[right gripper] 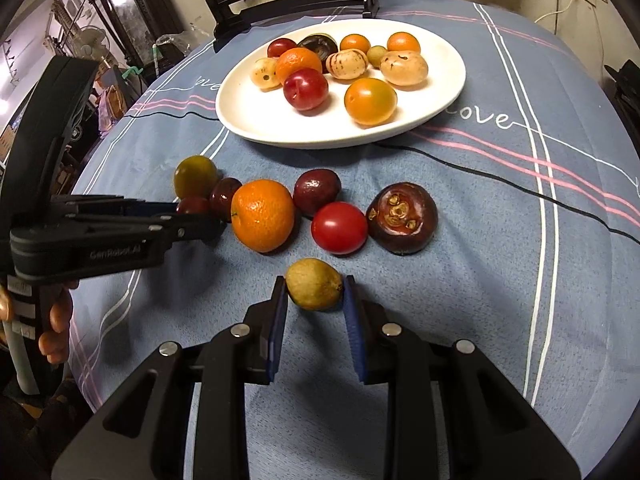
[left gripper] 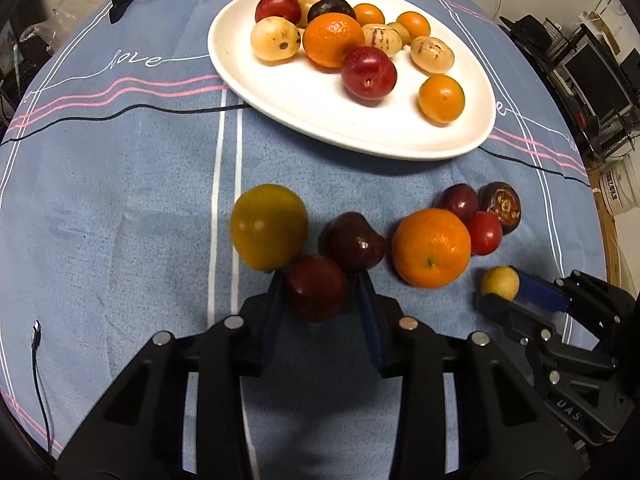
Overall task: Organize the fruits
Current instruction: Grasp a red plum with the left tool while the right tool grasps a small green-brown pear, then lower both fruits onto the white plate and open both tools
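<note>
Your left tongs [left gripper: 316, 286] are closed around a small dark red round plum [left gripper: 316, 288], with a blue pad against each side of it. Your right tongs [right gripper: 315, 290] hold a small yellow-green oval fruit [right gripper: 314, 290] in the same way, pads touching both sides. From these views you cannot tell whether either fruit is lifted clear of the blue striped tablecloth [left gripper: 120, 200] that covers the bench.

The white oval ceramic plate [left gripper: 300, 112] sits at the far side of the bench and already carries roughly a dozen fruits, crowded toward its far half. The near half is bare. The loose fruits lie in a row between you and the plate.

Hazards from this position:

- The plum in the left tongs touches or nearly touches a darker maroon plum [left gripper: 354, 242] and sits just beside a yellow-green round fruit [left gripper: 268, 232]. A sideways pull is likely to set both rolling.
- The large orange mandarin [left gripper: 432, 254] lies between the two tongs. Crossing paths toward the plate could knock it, or bring the tongs together.
- Round, smooth fruit may slip from flat pads if the grip is light; excess pressure may bruise the plum.
- Releasing onto the crowded far half of the plate could dislodge fruit already there. Aim for the bare near half.
- The fruit may roll on the smooth plate, so release low.
</note>
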`<state>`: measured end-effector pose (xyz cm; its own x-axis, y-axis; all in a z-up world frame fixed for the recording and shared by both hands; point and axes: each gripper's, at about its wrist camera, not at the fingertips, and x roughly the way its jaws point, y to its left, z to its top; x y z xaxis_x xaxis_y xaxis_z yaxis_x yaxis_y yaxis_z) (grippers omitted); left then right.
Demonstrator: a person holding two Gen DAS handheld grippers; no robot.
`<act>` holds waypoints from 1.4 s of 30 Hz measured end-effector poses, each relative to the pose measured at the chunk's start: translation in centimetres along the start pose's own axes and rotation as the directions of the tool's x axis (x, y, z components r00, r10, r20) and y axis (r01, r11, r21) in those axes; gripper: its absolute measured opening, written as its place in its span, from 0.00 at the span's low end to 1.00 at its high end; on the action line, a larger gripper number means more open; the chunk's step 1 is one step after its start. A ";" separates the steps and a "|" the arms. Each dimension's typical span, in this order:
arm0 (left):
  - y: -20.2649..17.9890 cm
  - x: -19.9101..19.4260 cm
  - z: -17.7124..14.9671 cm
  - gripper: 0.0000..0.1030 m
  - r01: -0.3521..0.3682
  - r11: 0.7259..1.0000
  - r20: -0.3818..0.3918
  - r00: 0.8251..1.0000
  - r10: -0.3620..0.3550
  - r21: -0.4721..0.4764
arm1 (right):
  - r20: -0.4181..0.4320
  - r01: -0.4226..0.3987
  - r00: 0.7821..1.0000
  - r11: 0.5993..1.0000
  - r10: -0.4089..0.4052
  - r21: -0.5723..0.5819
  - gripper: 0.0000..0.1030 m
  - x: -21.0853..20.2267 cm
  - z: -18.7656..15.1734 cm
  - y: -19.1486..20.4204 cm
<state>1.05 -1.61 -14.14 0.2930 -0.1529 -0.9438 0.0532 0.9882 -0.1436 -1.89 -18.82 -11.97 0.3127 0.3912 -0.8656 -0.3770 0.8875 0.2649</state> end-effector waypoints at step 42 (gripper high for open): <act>-3.6 -8.9 7.6 0.29 -0.060 0.976 0.244 0.970 0.008 0.208 | 0.229 0.050 0.972 0.998 -0.055 0.027 0.27 -5.9 7.9 0.9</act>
<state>5.48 -3.84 -2.97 0.5178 -0.1424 -0.8436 0.2326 0.9723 -0.0213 2.80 -18.45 -3.28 0.5244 0.3870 -0.7584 -0.3375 0.9122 0.2322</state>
